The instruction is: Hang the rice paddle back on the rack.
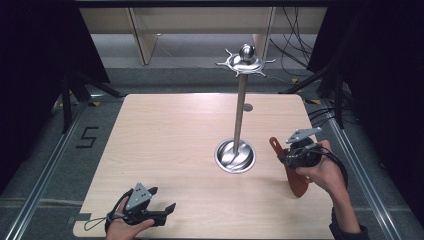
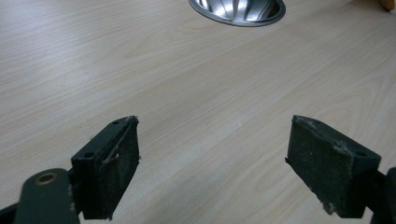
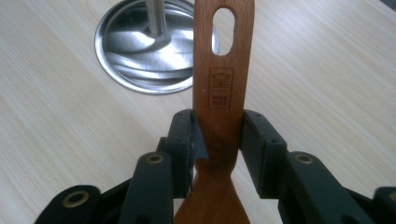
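Plainly, the right gripper [image 3: 218, 135] pinches a wooden spatula [image 3: 223, 84] by its handle, beside the steel stand's base [image 3: 140, 51]. Its stamped mark reads in the right gripper view. Left gripper [image 2: 212, 158] rests spread, holding nothing, on the table [image 1: 165, 140].

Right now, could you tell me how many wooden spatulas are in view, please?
1. The wooden spatula is clamped by its handle in the right gripper, held above the table to the right of the metal hanging stand. None hangs on the stand's hooks.
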A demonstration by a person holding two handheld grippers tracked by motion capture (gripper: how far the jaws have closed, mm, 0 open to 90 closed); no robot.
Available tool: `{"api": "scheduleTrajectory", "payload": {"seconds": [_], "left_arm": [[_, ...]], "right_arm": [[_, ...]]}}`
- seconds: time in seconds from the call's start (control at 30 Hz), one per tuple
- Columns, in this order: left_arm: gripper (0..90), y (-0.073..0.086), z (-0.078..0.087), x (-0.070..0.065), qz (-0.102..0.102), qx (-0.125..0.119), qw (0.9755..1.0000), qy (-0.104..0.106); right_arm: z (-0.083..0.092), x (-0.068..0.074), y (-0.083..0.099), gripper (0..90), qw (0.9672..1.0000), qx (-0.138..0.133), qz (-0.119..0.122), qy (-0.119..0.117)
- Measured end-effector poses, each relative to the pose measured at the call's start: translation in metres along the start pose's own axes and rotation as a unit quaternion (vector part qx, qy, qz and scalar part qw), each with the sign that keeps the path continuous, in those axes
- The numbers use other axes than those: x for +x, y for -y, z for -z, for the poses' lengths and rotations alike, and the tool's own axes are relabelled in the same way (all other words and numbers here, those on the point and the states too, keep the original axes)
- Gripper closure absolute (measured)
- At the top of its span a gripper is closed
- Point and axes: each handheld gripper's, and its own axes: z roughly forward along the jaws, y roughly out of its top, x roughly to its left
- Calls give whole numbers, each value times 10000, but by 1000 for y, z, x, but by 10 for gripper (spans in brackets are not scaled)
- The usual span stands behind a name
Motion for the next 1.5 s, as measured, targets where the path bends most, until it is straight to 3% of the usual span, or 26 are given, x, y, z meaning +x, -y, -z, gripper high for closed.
{"api": "scheduleTrajectory", "payload": {"seconds": [0.03,0.1,0.13,0.17,0.23,0.27,0.3,0.33,0.37,0.43,0.47,0.53,0.6,0.63,0.83,0.97,1.07,1.1,1.13,1.17,1.27,1.3,1.33,1.43,1.5], "left_arm": [[161,0,0,-1,16,10,10000,-15],[161,0,0,-1,61,-42,10000,25],[161,0,1,-1,-11,37,10000,-27],[161,0,0,-1,83,24,10000,-33],[161,1,0,-1,113,2,9999,-19],[161,0,0,-2,87,34,10000,-32],[161,0,1,0,-13,19,10000,-11],[161,0,1,-1,0,28,10000,-26],[161,0,0,0,25,8,10000,-3],[161,1,0,-1,102,19,9999,-13],[161,1,0,-1,75,52,10000,-6],[161,1,-1,-1,99,21,9999,4],[161,1,-1,-1,98,27,9999,9],[161,1,-1,-1,94,26,10000,13],[161,1,-2,-3,137,-15,9999,34],[161,1,-1,-3,141,-20,9999,29],[161,1,-1,-3,153,-24,9999,16],[161,1,-1,-3,145,-22,9999,20],[161,1,-1,-3,152,-34,9999,27],[161,1,-1,-3,142,-25,9999,22],[161,1,-1,-1,92,33,10000,6],[161,1,-2,-3,159,-31,9999,17],[161,1,-2,-2,154,-26,9999,16],[161,1,-1,-1,99,30,9999,-9],[161,1,-1,-2,111,34,9999,-3]], "right_arm": [[-1,0,1,662,9997,-215,-70,77],[4,-2,0,662,10000,-86,-35,-3],[3,-1,1,662,9995,-276,-155,43],[6,0,0,662,9993,-183,-320,-36],[9,-5,0,662,9996,-242,-157,-23],[8,-3,1,662,9988,-422,-231,30],[12,-5,0,662,9994,-274,-189,-34],[11,-6,1,662,9985,-502,-224,25],[14,-7,1,662,9991,-369,-214,-34],[15,-6,1,662,9975,-633,-310,-24],[19,-8,-1,662,9982,-526,-254,-128],[22,-8,-2,662,9975,-612,-284,-224],[22,-7,-3,662,9965,-773,-297,-147],[24,-7,-4,662,9969,-693,-296,-218],[28,-7,-6,662,9949,-904,-358,-265],[29,-8,-8,662,9937,-1056,-260,-270],[31,-7,-9,663,9922,-1152,-361,-325],[35,-7,-11,662,9928,-1076,-367,-366],[35,-9,-12,663,9923,-1176,-236,-306],[35,-5,-12,663,9912,-1208,-408,-361],[40,-6,-16,663,9909,-1251,-323,-389],[41,-5,-17,663,9905,-1269,-377,-379],[42,-6,-18,663,9898,-1360,-249,-352],[47,-4,-21,663,9894,-1356,-358,-371],[47,-6,-22,663,9877,-1512,-217,-322]]}}
